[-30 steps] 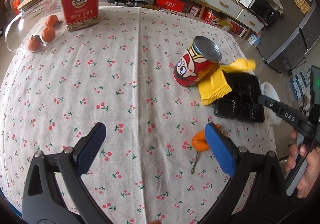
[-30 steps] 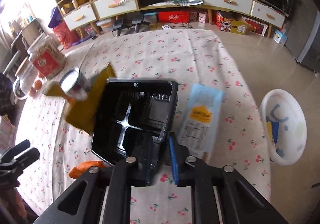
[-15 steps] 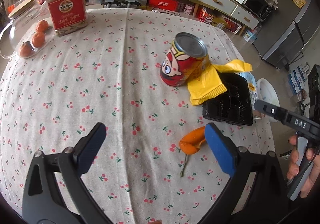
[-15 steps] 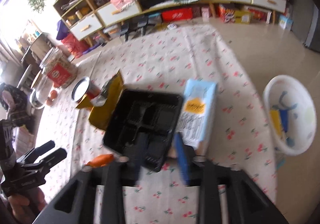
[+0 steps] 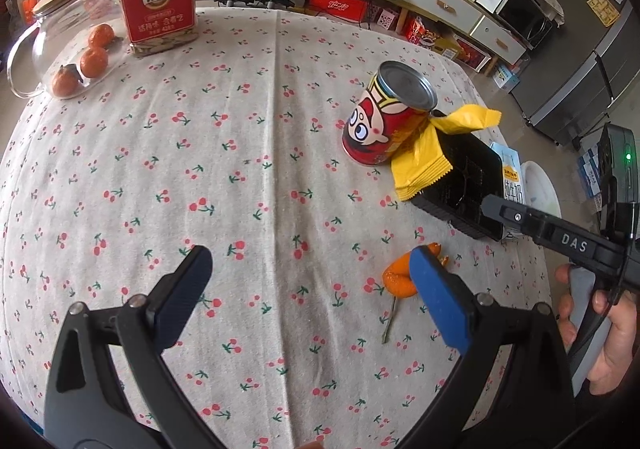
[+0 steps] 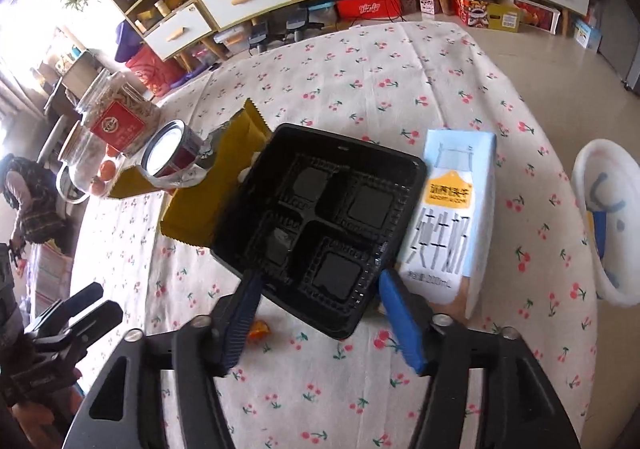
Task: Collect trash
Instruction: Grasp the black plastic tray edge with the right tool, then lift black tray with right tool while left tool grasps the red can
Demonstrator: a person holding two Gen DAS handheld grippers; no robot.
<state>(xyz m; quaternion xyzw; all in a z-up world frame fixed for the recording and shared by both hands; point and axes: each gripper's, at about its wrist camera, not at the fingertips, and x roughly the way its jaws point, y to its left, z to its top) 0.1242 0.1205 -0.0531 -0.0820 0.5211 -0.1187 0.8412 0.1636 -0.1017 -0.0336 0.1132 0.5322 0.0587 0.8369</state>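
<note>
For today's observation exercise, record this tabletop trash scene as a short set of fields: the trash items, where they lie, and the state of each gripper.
surface: table with cherry-print cloth
trash items: red can, yellow wrapper, black tray, milk carton, orange peel
wrapper: between can and tray, touching both
carton: lying flat beside the tray
bin: white basket past the table edge
left gripper: open, empty
right gripper: open, its fingers on either side of the tray's near corner
</note>
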